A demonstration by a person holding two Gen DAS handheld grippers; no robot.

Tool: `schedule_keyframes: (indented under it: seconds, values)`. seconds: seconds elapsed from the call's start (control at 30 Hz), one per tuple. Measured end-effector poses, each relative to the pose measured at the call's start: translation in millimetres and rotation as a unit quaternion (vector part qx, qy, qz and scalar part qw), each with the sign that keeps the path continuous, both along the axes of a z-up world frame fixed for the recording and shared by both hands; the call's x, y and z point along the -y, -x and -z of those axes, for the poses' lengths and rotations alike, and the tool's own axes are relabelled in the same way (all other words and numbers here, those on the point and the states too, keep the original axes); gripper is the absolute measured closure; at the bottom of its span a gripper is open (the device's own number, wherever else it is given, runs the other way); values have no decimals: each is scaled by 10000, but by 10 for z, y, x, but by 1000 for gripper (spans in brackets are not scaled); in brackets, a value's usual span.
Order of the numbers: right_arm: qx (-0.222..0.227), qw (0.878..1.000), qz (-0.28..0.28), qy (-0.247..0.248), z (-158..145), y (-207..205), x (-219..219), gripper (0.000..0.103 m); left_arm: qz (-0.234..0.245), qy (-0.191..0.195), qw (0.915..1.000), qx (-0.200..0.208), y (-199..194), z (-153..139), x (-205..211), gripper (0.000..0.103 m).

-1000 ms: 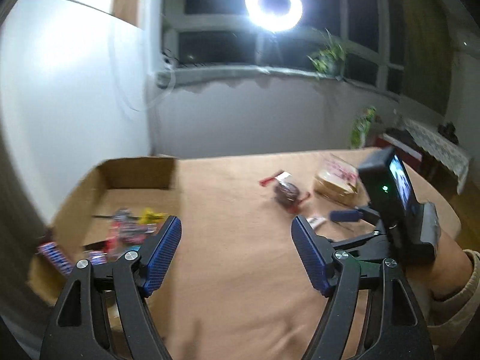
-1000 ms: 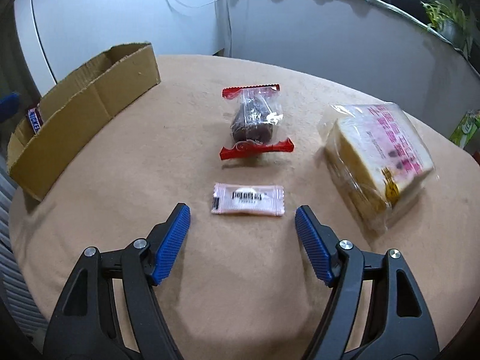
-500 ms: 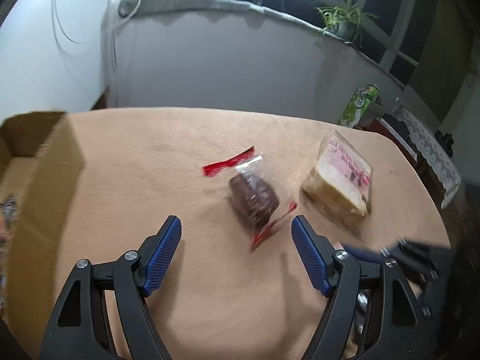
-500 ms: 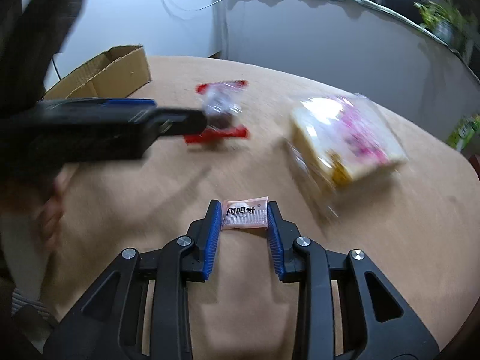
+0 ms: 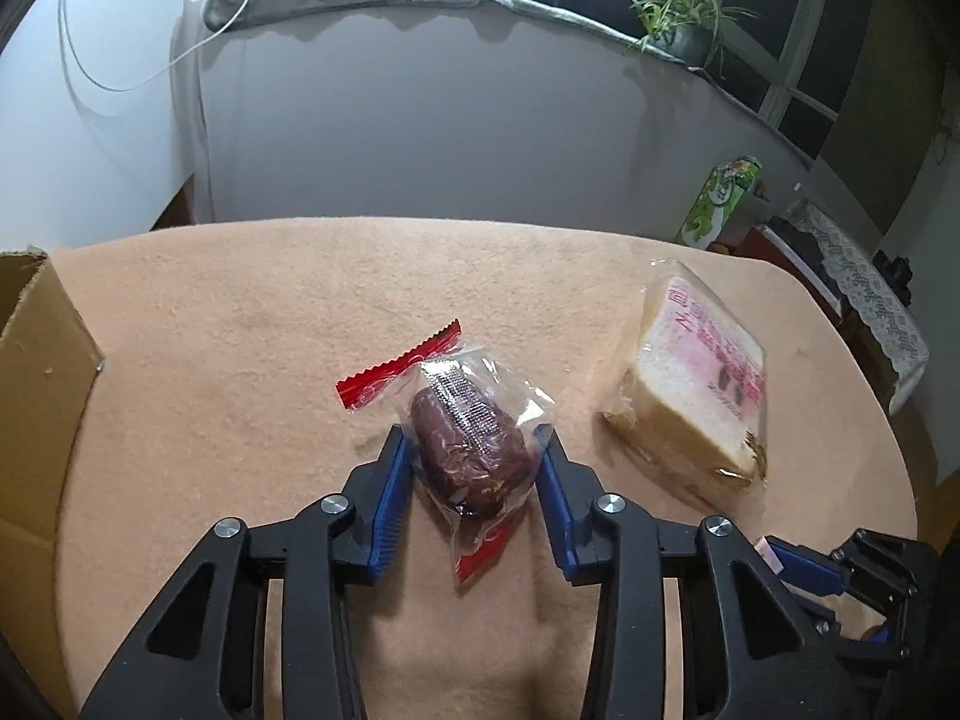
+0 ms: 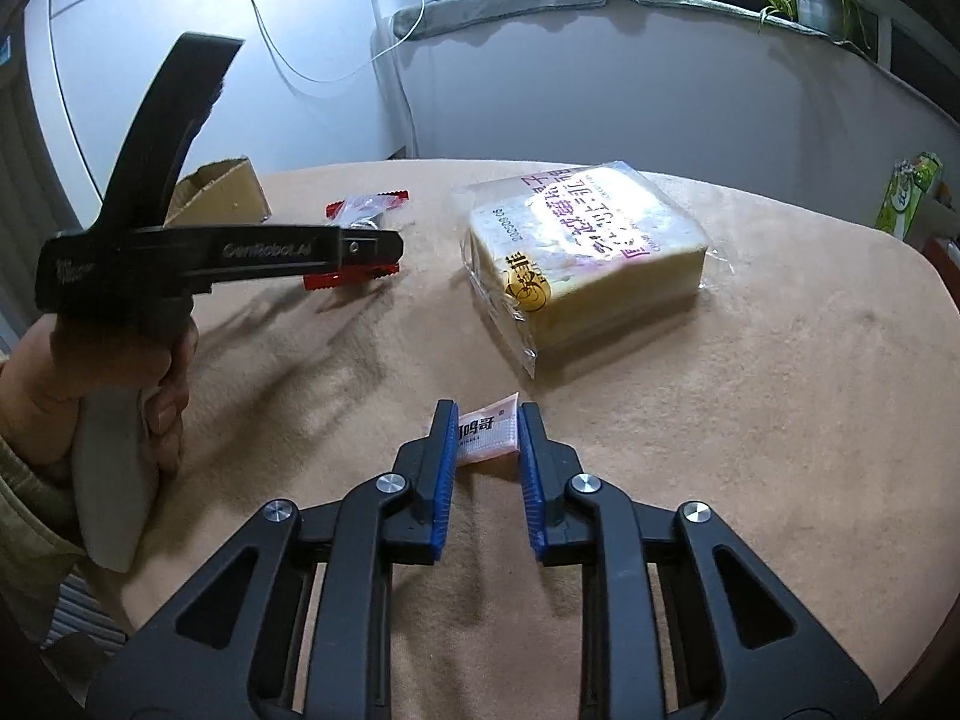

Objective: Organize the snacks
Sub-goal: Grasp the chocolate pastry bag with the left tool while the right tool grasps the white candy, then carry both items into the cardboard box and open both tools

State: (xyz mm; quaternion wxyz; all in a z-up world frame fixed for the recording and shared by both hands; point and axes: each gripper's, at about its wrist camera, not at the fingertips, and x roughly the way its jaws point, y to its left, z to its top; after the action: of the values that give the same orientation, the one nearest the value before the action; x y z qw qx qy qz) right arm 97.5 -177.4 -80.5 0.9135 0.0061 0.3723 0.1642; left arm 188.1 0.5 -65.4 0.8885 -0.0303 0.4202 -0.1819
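The left gripper (image 5: 471,468) has its blue pads closed in on the brown cake (image 5: 471,450) in its clear wrapper with red ends, both pads pressing the plastic at the sides — the cake sits on the tan table (image 5: 240,330), about mid-table. Over on the right, the right gripper (image 6: 486,438) is pinching the small pink-and-white candy (image 6: 487,431) between its fingers, close to the near edge of the table. The bagged bread (image 6: 585,252) lies just beyond the candy, right of the cake, apart from both grippers. The cardboard box (image 5: 36,396) sits at the left edge, well apart from the cake — what's inside it can't be made out.
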Motion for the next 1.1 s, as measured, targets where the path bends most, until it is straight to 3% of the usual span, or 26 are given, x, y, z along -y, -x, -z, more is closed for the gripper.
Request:
schedule_keyframes:
  seconds: [0.27,0.57,0.73,0.8,0.87,0.9,1.0,1.1]
  values:
    - [97,9991,10,-406,-63,12,149,90,115,50,9982,594,499,-221,-109,65]
    - [435,9980,391,-255,-273,269,310,92,231,205,9936,1088,1020,-428,-219,65]
    - [109,9993,359,-89,-217,278,345,92,289,283,9921,1186,1097,-484,-236,65]
    - [21,9991,366,192,-151,248,287,80,299,293,9920,1190,1118,-490,-253,65]
    - [4,9974,462,554,-85,208,213,28,306,307,9922,1172,1170,-476,-259,65]
    - [-12,9970,445,631,-59,191,186,23,314,309,9923,1155,1183,-468,-256,65]
    - [-163,9967,257,750,13,129,68,26,332,288,9927,1125,1222,-434,-262,65]
    - [-130,9959,212,867,4,123,11,56,303,307,9930,1100,1231,-414,-278,65]
